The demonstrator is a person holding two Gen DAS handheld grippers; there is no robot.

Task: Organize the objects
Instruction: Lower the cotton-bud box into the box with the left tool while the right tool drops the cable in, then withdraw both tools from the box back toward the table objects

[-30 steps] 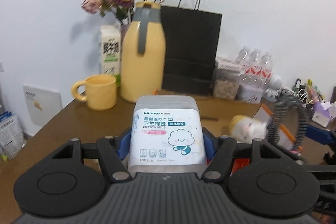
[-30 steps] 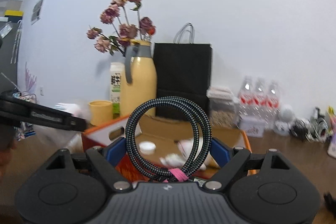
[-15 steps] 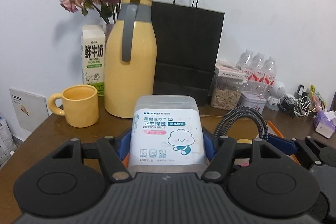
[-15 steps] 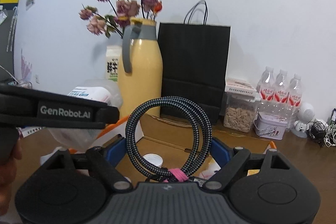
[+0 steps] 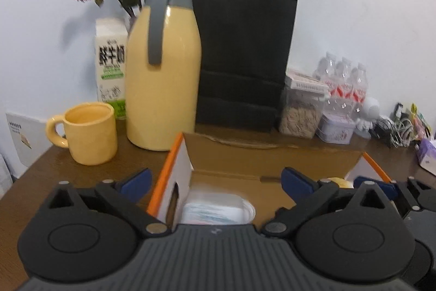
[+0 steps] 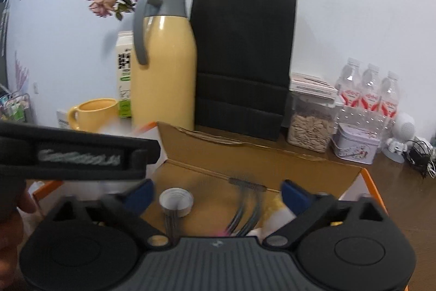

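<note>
Both grippers hanging wide over the cardboard box (image 5: 272, 154)

The left gripper (image 5: 215, 180) is gaping above the cotton-bud pack (image 5: 215, 210), now lying in the box's left corner — the right gripper (image 6: 218, 188) is spread too, the blurred braided cable (image 6: 246, 209) dropping in between its fingers beside a white cap (image 6: 176, 200).

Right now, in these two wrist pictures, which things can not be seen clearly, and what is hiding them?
- Cotton bud box, left wrist view: lower part hidden behind the gripper body; label blurred.
- Braided cable, right wrist view: motion-blurred, its lower end hidden by the gripper body.
- Cardboard box floor: mostly covered by both grippers.
- Lettering on the left gripper, right wrist view: smeared, unreadable.
- Tangle of wires, left wrist view: too small to tell apart.
</note>
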